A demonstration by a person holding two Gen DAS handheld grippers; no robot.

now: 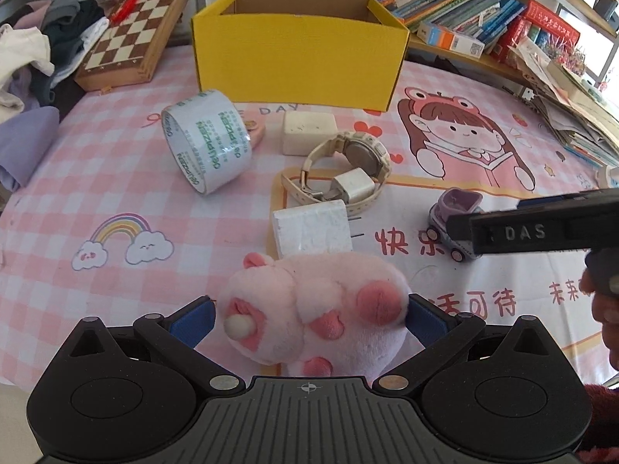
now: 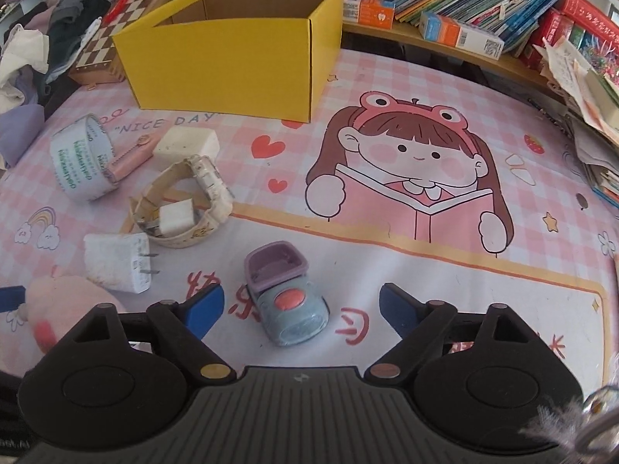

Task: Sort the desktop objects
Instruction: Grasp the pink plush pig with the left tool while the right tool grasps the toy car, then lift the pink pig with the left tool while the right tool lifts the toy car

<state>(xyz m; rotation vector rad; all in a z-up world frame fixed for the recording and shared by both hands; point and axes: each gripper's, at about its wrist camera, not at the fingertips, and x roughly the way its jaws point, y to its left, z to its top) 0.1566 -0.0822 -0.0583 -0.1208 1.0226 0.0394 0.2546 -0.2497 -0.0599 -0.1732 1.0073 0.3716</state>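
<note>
Left tool (image 1: pixel 309 319): blue fingers pressed against both sides of the pink plush toy (image 1: pixel 317 309), gripping it.
Right tool (image 2: pixel 301 305): spread wide, holding nothing; the toy car (image 2: pixel 288 295) sits on the tabletop (image 2: pixel 425 282) between its fingers, untouched.
Yellow box (image 2: pixel 232 62): well ahead of both tools, top open.
Watch (image 2: pixel 185 201), tape roll (image 2: pixel 79 160): ahead-left of the right tool.

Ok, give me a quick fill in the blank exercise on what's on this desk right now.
1. The left tongs are closed around a pink ____.
2. The toy car sits between the open ____ tongs.
3. The cardboard box is coloured ____.
4. The small white charger lies inside the loop of the ____.

Missing words: plush toy; right; yellow; watch
</note>
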